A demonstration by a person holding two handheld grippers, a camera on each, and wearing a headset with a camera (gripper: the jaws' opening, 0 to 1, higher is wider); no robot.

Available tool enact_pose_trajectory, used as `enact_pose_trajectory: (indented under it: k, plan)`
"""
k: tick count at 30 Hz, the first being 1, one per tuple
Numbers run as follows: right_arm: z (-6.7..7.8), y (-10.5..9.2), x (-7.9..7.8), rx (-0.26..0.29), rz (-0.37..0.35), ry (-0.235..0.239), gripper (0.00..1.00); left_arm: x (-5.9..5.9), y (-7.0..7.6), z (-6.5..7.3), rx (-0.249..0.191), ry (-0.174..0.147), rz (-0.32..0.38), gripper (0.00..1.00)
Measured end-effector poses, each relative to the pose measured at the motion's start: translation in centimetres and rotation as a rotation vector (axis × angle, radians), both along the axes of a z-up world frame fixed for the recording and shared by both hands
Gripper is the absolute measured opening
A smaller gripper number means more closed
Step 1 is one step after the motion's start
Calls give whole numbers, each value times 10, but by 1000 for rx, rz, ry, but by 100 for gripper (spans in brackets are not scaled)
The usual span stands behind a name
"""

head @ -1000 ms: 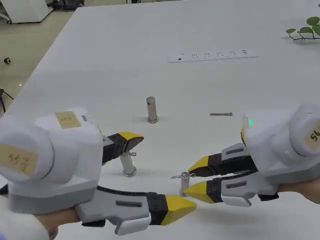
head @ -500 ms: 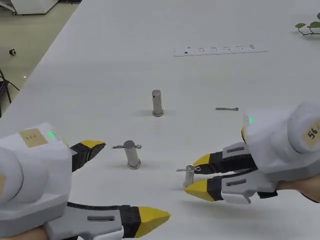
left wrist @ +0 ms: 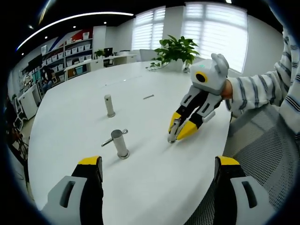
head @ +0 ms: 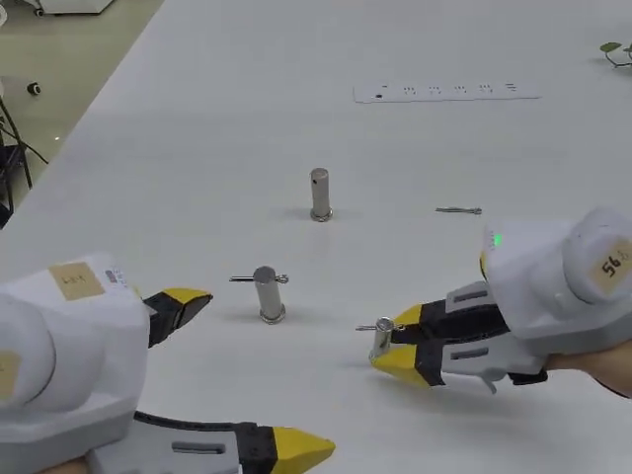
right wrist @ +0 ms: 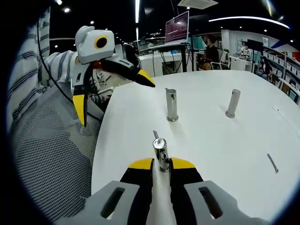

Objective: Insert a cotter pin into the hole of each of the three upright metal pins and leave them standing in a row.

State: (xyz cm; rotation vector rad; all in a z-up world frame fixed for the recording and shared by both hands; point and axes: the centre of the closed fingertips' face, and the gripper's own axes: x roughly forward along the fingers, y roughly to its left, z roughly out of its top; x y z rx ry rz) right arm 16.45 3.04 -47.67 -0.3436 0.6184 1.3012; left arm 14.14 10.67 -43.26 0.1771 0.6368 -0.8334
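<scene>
1. The near pin (head: 383,336) stands at the front of the tabletop (head: 197,148). The fingers of your right gripper (head: 399,341) are closed on it. A near cotter pin (head: 365,326) appears to pass through its head.
2. The middle pin (head: 267,294) stands free to the left. The middle cotter pin (head: 242,279) is seated through its hole.
3. The far pin (head: 320,194) stands further back. Its hole is empty.
4. The loose cotter pin (head: 458,210) lies flat on the tabletop, right of the far pin and well apart from it.
5. The fingers of your left gripper (head: 249,373) are spread wide and hold nothing, near the middle pin.
6. Release the near pin evenly. Its foot looks narrow, so a dragging finger would probably tip it.
7. Pick up the loose cotter pin with care. It is thin and lies flat on a smooth surface, so the fingertips may slide over it or flick it away.
8. Steady the far pin during insertion. A sideways push at the hole could topple it and break the row.
9. Materials:
   - The three pins are smooth, bright metal cylinders, each with a small flared foot.
   - The cotter pins are thin metal wire.
   - The tabletop is plain, white and matte.
   - The fingertips are yellow wedges on black bodies.
</scene>
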Motion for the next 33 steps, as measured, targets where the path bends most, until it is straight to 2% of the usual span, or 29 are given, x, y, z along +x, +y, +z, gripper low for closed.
enact_pose_trajectory:
  k: [7, 15, 18, 21, 22, 23, 24, 25, 27, 33]
  plan:
    - [0, -1, 0, -2, 9, -10, 5, 0, 4, -2, 24, 8, -4, 99]
    - [2, -2, 1, -8, 22, -56, 4, 1, 8, -2, 20, 12, 8, 99]
    - [4, -3, 3, -4, 17, -39, 4, 0, 11, -3, 23, 14, 11, 99]
    - [12, -4, 6, 10, 17, -49, 1, -1, 13, -2, 14, 16, 21, 99]
    - [20, -4, 19, 30, 18, -124, 0, -2, 13, -2, 11, 19, 22, 99]
    - [30, 2, 18, 106, -28, -47, 0, -3, 14, -3, 8, 21, 26, 99]
    - [33, 4, 17, 118, -25, -31, 0, -3, 15, -3, 6, 23, 29, 99]
    - [36, 3, 20, 114, -18, -44, 0, -3, 15, -3, 4, 25, 32, 99]
    - [29, 0, 22, 31, 20, -101, 0, -3, 16, -4, -1, 26, 35, 99]
    - [22, 8, 12, 29, 36, -82, 0, -4, 18, -4, -1, 24, 41, 98]
